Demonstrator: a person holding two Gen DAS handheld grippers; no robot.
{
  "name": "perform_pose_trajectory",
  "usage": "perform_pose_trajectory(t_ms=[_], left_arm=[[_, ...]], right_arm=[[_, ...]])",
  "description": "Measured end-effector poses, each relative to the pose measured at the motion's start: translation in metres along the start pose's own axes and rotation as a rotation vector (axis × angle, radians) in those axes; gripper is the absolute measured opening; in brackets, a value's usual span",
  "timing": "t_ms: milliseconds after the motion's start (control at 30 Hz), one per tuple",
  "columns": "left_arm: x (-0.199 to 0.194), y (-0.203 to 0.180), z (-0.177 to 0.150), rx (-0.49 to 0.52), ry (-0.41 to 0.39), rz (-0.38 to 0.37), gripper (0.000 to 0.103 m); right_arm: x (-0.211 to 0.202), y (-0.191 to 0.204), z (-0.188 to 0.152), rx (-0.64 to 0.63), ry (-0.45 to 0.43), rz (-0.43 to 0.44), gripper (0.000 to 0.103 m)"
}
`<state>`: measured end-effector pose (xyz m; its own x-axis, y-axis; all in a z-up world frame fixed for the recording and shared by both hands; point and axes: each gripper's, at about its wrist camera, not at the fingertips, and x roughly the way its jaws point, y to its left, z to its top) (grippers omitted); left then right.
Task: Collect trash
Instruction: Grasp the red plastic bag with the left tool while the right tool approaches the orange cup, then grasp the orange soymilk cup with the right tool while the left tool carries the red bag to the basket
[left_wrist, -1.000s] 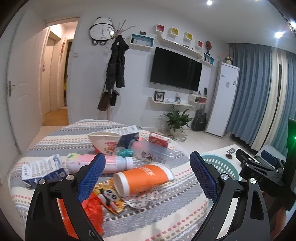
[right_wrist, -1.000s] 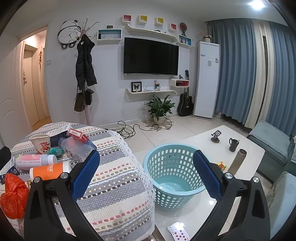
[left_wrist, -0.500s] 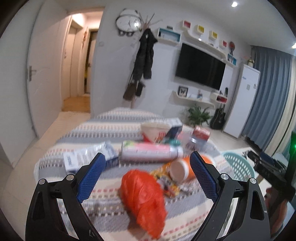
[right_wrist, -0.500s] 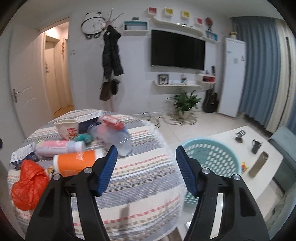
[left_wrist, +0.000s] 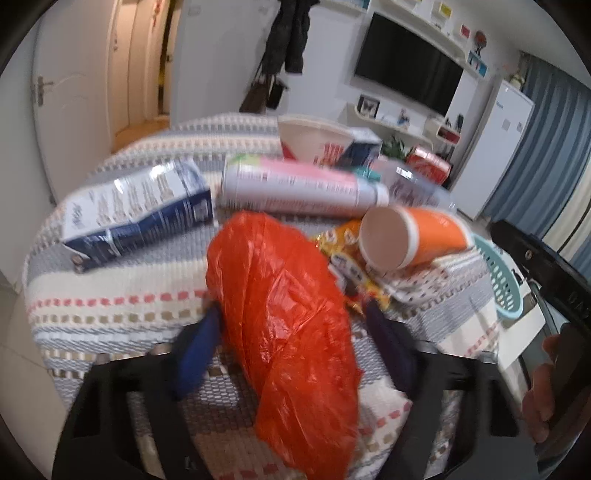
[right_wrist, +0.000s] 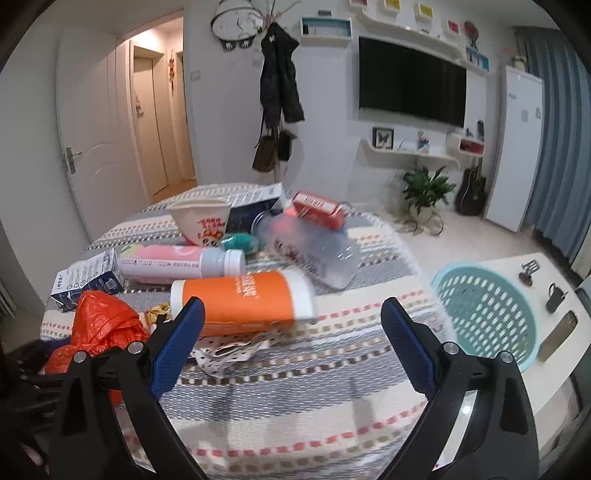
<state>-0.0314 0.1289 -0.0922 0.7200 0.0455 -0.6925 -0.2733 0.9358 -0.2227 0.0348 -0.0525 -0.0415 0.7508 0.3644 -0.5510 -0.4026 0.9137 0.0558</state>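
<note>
- The left gripper has dropped from looking across the room to sitting low over the striped tablecloth, and the orange plastic bag, small and low in its view half a second ago, now fills the centre of the frame between the two blue pads.
- Its jaws, wide a moment ago, are closing on the bag; the pads sit at the bag's flanks in the lower middle of the frame, but blur hides whether they press the plastic yet, so I count this as a grasp in the making, not a hold.
- The right gripper has swung from the basket side toward the litter; its jaws are opening with nothing between them, and the orange-and-white cup lies on its side just beyond the pads, centre of frame.
- The turquoise basket, where the trash presumably goes, sits at the right of the right wrist view, off the cloth's edge, with no trash visible in the part seen.
- Still on the cloth: pink bottle, clear bottle, blue carton, paper bowl, red box, snack wrapper.
- My reading: collecting has barely begun, and the bag looks to be the first piece; thin plastic may slip or bunch.
</note>
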Motion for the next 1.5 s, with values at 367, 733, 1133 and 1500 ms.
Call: perform_pose_trajectory(t_ms=[367, 733, 1133, 1500], left_arm=[[-0.002, 0.012, -0.005, -0.004, -0.006, -0.061, 0.049], [-0.008, 0.001, -0.005, 0.029, -0.023, -0.054, 0.048], [-0.006, -0.013, -0.002, 0.04, -0.038, -0.079, 0.044], [-0.022, -0.009, 0.002, 0.028, -0.097, -0.102, 0.035]], right_arm=[[0.044, 0.061, -0.004, -0.093, 0.061, -0.062, 0.092], [0.029, -0.004, -0.014, -0.006, 0.076, -0.146, 0.092], [-0.002, -0.075, -0.016, 0.118, 0.055, -0.16, 0.092], [0.077, -0.061, -0.007, 0.19, 0.264, -0.058, 0.092]])
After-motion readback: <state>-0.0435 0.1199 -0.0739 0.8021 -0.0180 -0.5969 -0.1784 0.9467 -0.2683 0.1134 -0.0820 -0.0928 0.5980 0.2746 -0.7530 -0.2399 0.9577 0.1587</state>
